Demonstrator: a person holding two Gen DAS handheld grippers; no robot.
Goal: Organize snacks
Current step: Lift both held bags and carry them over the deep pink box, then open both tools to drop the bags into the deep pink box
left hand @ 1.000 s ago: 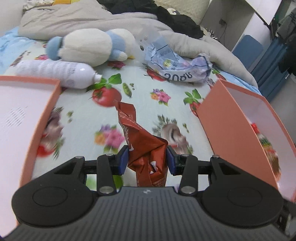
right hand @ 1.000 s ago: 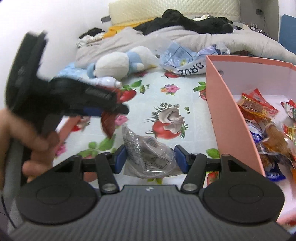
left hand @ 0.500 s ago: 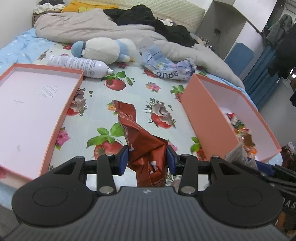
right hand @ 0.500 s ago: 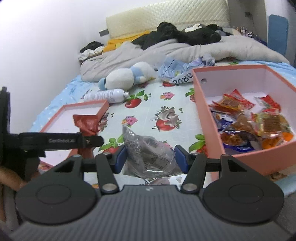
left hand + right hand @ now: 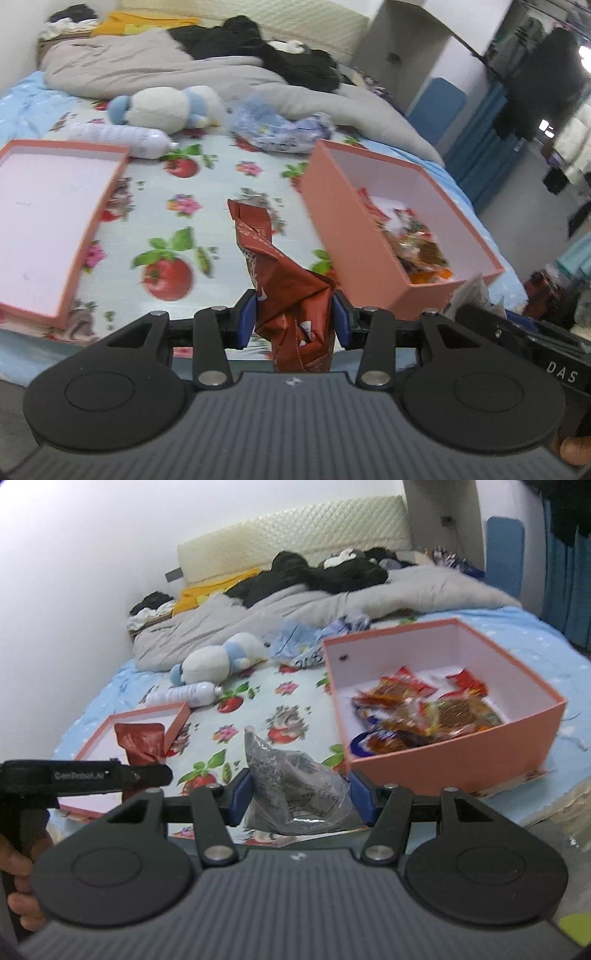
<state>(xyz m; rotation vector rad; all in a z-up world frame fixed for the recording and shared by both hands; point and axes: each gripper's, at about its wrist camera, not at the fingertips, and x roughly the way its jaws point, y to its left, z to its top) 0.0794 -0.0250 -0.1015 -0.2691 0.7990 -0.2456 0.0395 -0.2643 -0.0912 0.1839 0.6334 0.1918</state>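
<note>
Two grippers hold snack packs above a messy bed.

The left gripper (image 5: 293, 319) is clamped on a crumpled red snack pack (image 5: 288, 288), and the right gripper (image 5: 300, 797) is clamped on a clear grey snack pack (image 5: 295, 794). Below is a bed sheet (image 5: 207, 221) with tomato and flower pictures. On it sit a pink box (image 5: 532, 679) with snacks inside, a flat pink lid (image 5: 55, 206), a white bottle (image 5: 122, 134), a soft toy (image 5: 166, 109) and a grey blanket (image 5: 280, 616) by the white wall (image 5: 74, 554).
</note>
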